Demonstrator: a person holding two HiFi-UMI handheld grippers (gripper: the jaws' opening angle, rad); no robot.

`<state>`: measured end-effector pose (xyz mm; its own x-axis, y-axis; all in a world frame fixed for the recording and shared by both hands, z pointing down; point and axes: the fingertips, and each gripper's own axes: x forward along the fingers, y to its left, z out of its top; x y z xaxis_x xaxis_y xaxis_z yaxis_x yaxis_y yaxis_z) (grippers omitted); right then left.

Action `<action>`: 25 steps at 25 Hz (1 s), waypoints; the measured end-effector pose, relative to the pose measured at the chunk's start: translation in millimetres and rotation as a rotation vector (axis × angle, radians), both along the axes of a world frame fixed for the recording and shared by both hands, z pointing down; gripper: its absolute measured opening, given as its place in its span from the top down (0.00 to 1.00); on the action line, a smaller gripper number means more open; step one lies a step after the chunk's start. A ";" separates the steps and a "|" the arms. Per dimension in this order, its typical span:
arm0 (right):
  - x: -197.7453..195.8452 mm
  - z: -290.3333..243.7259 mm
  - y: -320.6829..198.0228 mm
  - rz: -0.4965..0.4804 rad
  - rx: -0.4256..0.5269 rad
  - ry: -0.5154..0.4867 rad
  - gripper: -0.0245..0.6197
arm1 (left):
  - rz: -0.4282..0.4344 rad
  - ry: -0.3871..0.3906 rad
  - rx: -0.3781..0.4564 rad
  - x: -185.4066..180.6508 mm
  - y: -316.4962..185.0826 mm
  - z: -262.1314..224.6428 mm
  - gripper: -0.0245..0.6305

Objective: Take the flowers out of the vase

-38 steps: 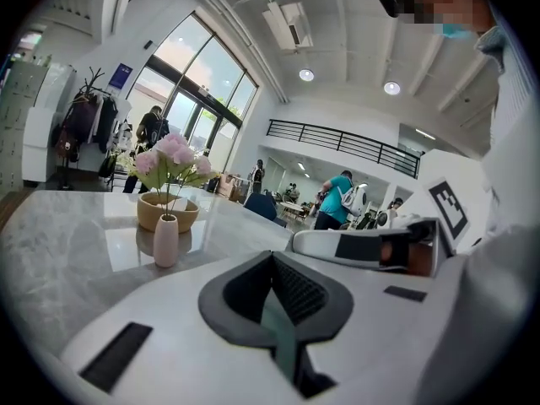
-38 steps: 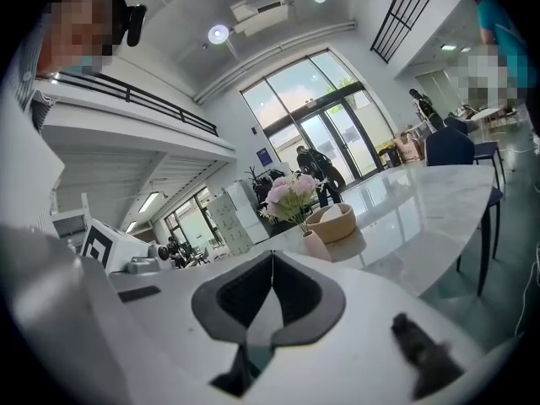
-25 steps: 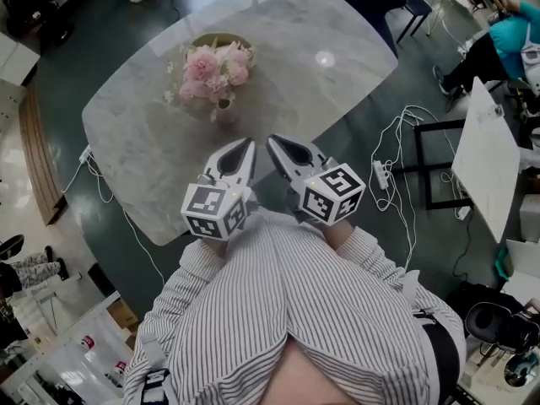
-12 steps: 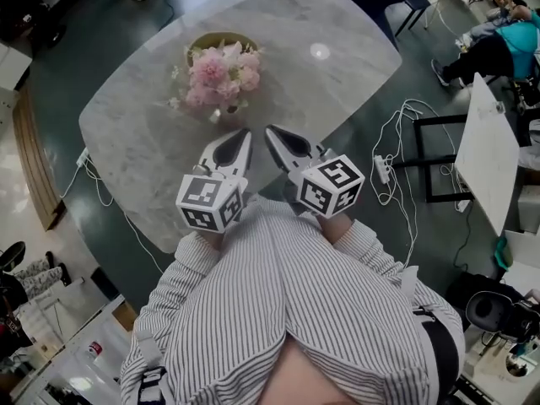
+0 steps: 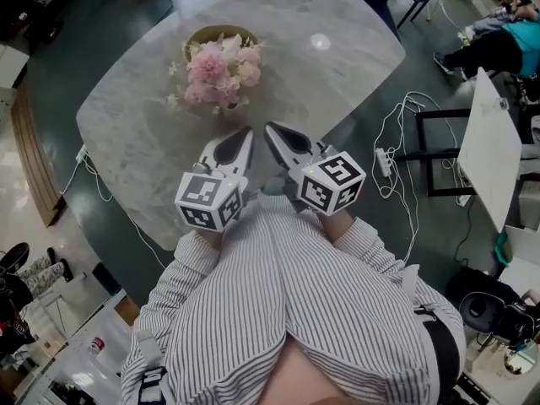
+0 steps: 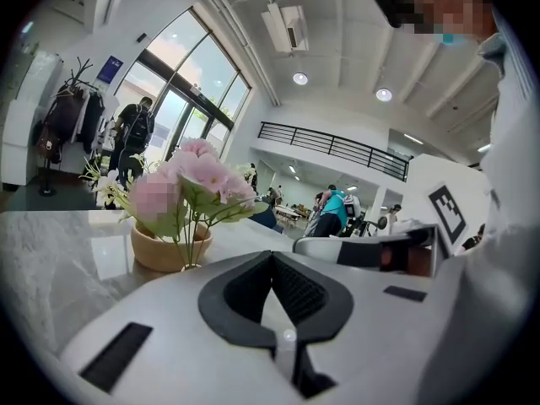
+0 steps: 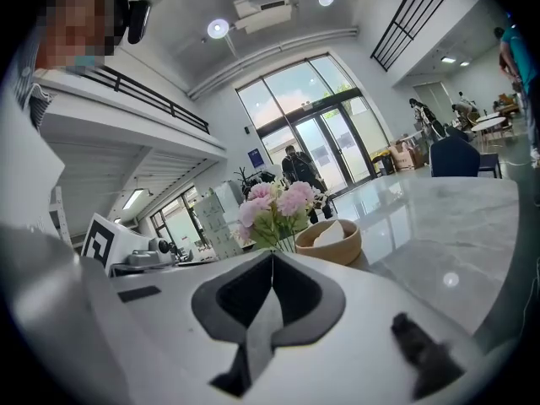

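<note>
Grey marble fills most of what I look down on: a broad desk (image 5: 337,83) with dark floor (image 5: 51,57) around it and loose cables (image 5: 405,116) trailing off to the right. Toward its far side stand the flowers (image 5: 218,70), a bunch of pink blooms whose green stems (image 6: 180,234) drop into a small clear vase (image 7: 287,244). From above, the heads cover the vase almost entirely. Just behind them sits a wooden bowl (image 5: 207,34), close enough to get knocked if I swing the stems backward.

Both tools sit low against my striped shirt (image 5: 278,294) at the near edge of the desk, side by side and angled so their tips aim at the bunch. The left tongs (image 5: 246,132) are clenched with nothing between them, and the right tongs (image 5: 271,129) are clenched and empty too; each tool's own camera shows its two halves meeting in a seam.

I judge this a starting pose, the task not yet begun: the flowers are in the vase, ahead of the tips and clear of them. One pair must open and close on the stems below the heads. The other would do well to steady the light vase so it does not lift or tip.
</note>
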<state>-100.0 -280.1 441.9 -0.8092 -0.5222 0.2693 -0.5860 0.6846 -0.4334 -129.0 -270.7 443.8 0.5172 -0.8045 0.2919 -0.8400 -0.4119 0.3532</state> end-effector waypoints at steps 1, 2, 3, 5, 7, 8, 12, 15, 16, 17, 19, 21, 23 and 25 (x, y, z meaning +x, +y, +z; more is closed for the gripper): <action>1.7 -0.9 -1.8 -0.002 0.002 -0.001 0.94 | -0.002 -0.001 0.001 1.2 -1.1 -0.5 0.94; 3.7 -2.0 -4.5 -0.004 0.005 -0.002 0.94 | -0.005 -0.002 0.002 2.4 -2.9 -1.3 0.94; 5.6 -3.0 -7.6 -0.007 0.007 -0.002 0.94 | -0.008 -0.004 0.003 3.4 -5.1 -2.2 0.94; 8.1 -4.3 -14.2 -0.015 0.010 -0.003 0.94 | -0.015 -0.002 0.005 4.6 -10.2 -4.5 0.94; 7.8 -6.6 -21.1 -0.031 0.010 -0.007 0.94 | -0.023 0.008 0.001 4.8 -15.2 -8.3 0.94; 7.2 -8.5 -23.3 -0.042 0.008 -0.011 0.94 | -0.030 0.010 0.001 4.8 -16.7 -10.9 0.94; 6.5 -17.3 -24.7 -0.080 0.014 -0.019 0.94 | -0.070 0.007 0.005 6.1 -18.1 -18.0 0.94; 6.3 -15.2 -24.7 -0.093 0.005 -0.019 0.94 | -0.079 0.022 0.006 8.3 -18.6 -17.8 0.94; 5.9 -13.7 -24.0 -0.098 0.001 -0.019 0.94 | -0.084 0.029 0.008 8.3 -18.9 -17.7 0.94; 5.7 -12.5 -23.2 -0.103 -0.001 -0.017 0.94 | -0.092 0.034 0.010 7.8 -19.5 -17.8 0.94; 6.0 -11.6 -22.3 -0.110 -0.002 -0.015 0.94 | -0.109 0.034 0.014 6.4 -20.7 -18.1 0.94; 7.0 -11.6 -22.8 -0.114 -0.002 -0.015 0.94 | -0.119 0.032 0.018 6.3 -21.4 -18.5 0.94; 7.4 -11.7 -23.0 -0.117 -0.003 -0.016 0.94 | -0.118 0.034 0.023 7.0 -21.5 -19.1 0.94; 6.1 -11.8 -22.2 -0.122 -0.005 -0.018 0.94 | -0.091 0.041 0.018 10.3 -20.6 -18.2 0.94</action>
<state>-93.9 -302.2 430.1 -0.8713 -0.4185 0.2562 -0.4906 0.7483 -0.4465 -118.7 -291.3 425.7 0.4527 -0.8537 0.2575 -0.8595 -0.3408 0.3810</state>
